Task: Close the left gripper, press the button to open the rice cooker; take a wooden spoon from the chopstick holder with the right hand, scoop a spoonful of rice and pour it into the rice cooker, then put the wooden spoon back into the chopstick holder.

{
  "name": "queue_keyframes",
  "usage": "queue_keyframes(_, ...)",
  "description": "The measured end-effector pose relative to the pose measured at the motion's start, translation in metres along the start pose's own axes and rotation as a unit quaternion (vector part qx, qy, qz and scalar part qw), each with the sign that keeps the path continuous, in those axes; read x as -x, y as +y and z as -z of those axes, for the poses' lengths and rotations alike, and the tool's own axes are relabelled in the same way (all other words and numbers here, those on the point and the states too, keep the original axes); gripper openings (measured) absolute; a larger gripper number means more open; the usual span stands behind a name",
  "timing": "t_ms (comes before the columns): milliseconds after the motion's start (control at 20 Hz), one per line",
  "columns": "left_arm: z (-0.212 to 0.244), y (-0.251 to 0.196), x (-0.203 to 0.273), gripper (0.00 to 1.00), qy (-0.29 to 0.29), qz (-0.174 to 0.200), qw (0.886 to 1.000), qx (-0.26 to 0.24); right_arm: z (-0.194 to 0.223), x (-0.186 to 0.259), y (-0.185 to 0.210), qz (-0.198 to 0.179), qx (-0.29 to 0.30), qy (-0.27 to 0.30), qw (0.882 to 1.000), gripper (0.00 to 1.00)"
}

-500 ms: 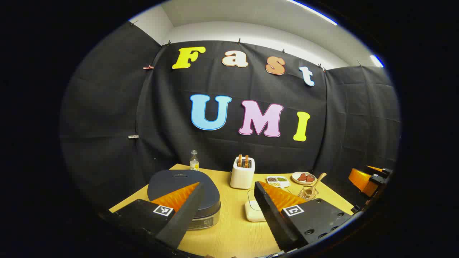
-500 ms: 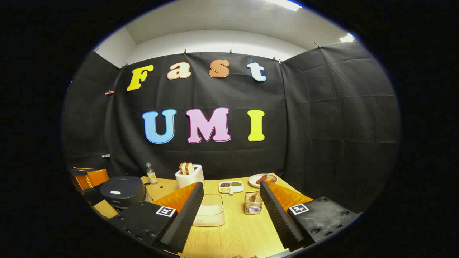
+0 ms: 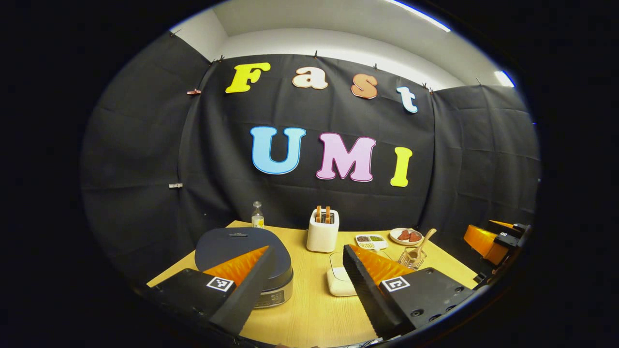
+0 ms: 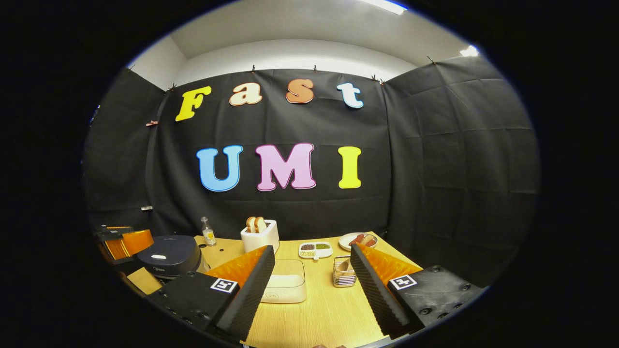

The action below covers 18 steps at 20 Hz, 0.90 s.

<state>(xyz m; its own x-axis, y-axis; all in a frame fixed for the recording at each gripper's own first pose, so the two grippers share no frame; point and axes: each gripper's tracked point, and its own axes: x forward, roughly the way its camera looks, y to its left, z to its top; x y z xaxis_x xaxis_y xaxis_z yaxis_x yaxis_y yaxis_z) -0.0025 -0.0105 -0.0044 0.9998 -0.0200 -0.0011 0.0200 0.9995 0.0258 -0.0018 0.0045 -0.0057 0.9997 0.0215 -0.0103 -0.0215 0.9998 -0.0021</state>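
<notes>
With both the left gripper and right gripper spread wide, the button on the rice cooker at the tabletop's left edge could be straddled and missed.

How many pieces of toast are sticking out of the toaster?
2. Both slices stand side by side in the white toaster at the back of the table: one slice left, the other right.

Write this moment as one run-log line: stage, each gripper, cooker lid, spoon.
stage: start | left gripper: open | right gripper: open | rice cooker lid: shut | wooden spoon: in chopstick holder
</notes>
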Motion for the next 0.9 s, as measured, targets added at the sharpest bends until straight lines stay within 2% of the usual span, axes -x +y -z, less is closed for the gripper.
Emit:
queue_keyframes(350,-0.004,0.001,-0.002,0.95,-0.006,-0.005,1.0,-0.005,0.003,-0.006,-0.001,0.002,-0.001,0.006,1.0,0.98)
queue_keyframes(400,-0.004,0.003,-0.003,0.92,-0.007,-0.007,1.0,-0.006,0.003,-0.007,-0.001,0.002,-0.002,0.006,1.0,0.98)
queue_keyframes(650,-0.018,0.011,-0.01,0.95,-0.014,-0.022,1.0,0.013,0.002,-0.01,-0.004,0.009,-0.004,0.007,1.0,0.98)
queue_keyframes(900,-0.026,0.022,-0.022,0.95,-0.014,-0.021,1.0,0.005,0.004,-0.013,-0.002,0.008,-0.002,0.011,1.0,0.98)
